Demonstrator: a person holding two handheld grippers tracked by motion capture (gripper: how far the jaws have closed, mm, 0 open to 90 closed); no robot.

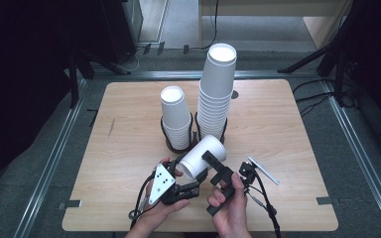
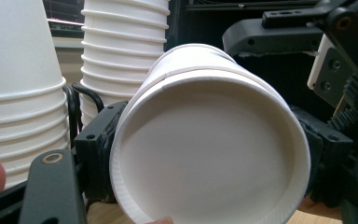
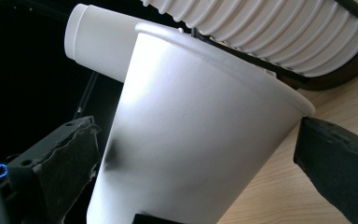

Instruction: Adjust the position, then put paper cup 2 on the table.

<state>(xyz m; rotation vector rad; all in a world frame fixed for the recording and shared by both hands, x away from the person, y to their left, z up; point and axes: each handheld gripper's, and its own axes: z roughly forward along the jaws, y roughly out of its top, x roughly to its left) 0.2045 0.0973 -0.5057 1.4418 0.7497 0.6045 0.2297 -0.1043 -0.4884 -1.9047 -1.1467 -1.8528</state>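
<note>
A white cup (image 1: 202, 156) lies tilted above the near edge of the surface (image 1: 129, 163), just before two cup stacks (image 1: 217, 99). The left gripper (image 1: 191, 186) has its fingers drawn narrow, apparently clamped on the cup's base end. The right gripper (image 1: 213, 163) has its fingers spread wide to either side of the cup wall; contact cannot be confirmed. A white stick (image 1: 264, 171) lies right of the hands.

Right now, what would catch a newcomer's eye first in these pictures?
Two stacks of white paper cups stand in black holders at the table's middle: a tall stack and a shorter stack to its left. In front of them, a single white cup lies tilted, its base gripped by the left tool, while the right tool brackets its body.
</note>
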